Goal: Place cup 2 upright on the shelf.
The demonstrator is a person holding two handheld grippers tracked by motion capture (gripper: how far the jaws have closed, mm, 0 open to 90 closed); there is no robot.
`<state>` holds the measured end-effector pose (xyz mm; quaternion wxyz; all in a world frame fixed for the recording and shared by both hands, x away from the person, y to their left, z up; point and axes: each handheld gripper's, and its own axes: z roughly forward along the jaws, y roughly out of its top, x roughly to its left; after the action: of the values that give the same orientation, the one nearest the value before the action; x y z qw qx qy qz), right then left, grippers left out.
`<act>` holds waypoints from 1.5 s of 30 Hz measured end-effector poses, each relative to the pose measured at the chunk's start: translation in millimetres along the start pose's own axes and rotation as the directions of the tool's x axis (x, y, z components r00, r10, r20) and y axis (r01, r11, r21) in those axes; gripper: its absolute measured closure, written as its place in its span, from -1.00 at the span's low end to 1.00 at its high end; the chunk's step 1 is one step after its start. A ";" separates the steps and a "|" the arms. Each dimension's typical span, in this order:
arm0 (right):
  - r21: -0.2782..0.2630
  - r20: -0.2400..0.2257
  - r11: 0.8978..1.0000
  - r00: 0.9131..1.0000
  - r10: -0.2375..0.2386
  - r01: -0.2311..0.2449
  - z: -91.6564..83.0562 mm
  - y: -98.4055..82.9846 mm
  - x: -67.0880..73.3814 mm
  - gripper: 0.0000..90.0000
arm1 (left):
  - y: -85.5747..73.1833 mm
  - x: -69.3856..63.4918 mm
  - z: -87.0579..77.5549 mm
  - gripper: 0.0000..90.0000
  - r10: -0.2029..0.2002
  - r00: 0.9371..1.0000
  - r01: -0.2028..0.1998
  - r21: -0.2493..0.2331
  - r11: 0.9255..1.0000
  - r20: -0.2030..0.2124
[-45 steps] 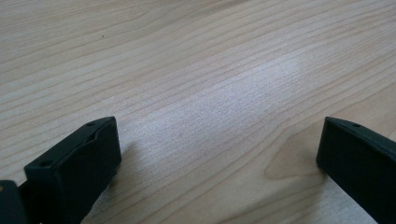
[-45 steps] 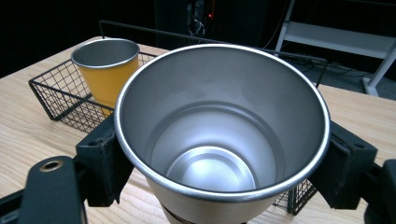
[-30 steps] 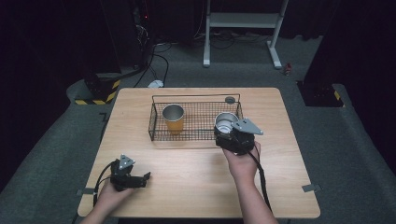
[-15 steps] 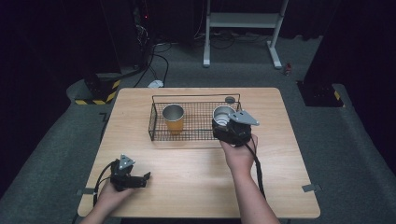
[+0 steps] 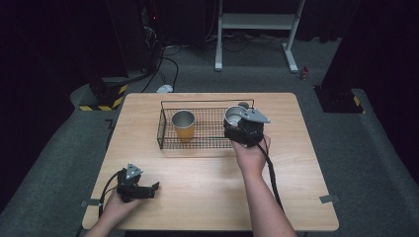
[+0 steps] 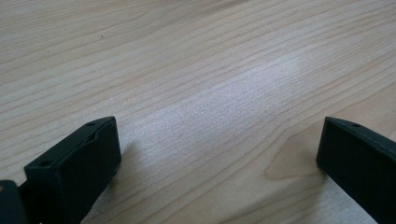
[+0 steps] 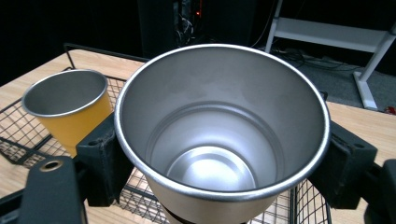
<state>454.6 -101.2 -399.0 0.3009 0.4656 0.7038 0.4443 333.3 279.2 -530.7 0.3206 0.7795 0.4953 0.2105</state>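
**Right gripper clamped on steel cup at basket's right end**

The wooden table [image 5: 207, 197] carries a black wire basket [image 5: 165, 129] set toward its far side. The basket lies directly beneath and beyond the right gripper's jaws.

An orange cup with a steel lining [image 7: 70, 107] stands upright on the basket floor, to the left of the right gripper's left jaw and near it.

The right gripper [image 7: 219, 154] has its jaws spread to the cup's width and pressed against opposite sides of a plain steel cup [image 7: 219, 126]. This cup sits upright between the jaws, mouth up, over the basket's right end.

The left gripper [image 6: 219, 154] rests on bare table near the front left corner. Its jaws stand wide apart with nothing between them.
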 end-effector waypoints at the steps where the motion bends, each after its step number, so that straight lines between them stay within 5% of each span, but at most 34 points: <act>1: -0.001 0.002 1.000 1.000 0.004 -0.004 1.8 0.2 -0.4 -0.59 | 0.0 0.0 0.0 -1.00 0.000 1.000 0.000 0.000 1.000 0.000; 45: 0.165 0.078 0.984 0.996 0.049 -0.062 78.4 -1.3 -7.0 -0.59 | 0.2 -0.1 0.7 -0.99 -0.009 1.000 0.009 -0.006 1.000 0.007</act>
<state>522.5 -80.8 -433.4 0.2740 0.5246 0.7138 0.3745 333.8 278.8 -531.1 0.3257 0.7770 0.4971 0.2075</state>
